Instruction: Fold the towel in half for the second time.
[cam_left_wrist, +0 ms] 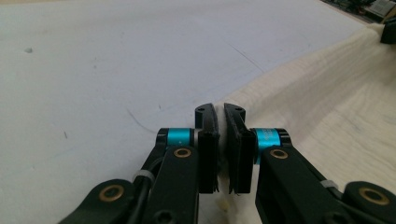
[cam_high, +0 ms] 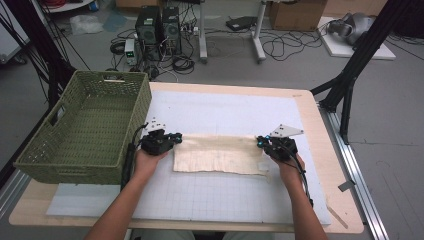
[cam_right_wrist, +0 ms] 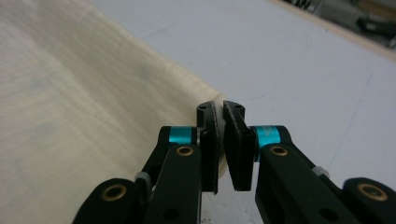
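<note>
Evenly and softly lit from above, with faint shadows and no harsh glare on the white mat (cam_high: 225, 190). Somewhat grainy in the high view; blurred, perhaps out of focus, toward far edges of both gripper views.

A cream cloth (cam_high: 220, 154) with faint crease lines is recorded on a white gridded mat (cam_high: 210, 195); the woven basket (cam_high: 87, 127) is olive green, the desk (cam_high: 320, 130) pale wood.
</note>
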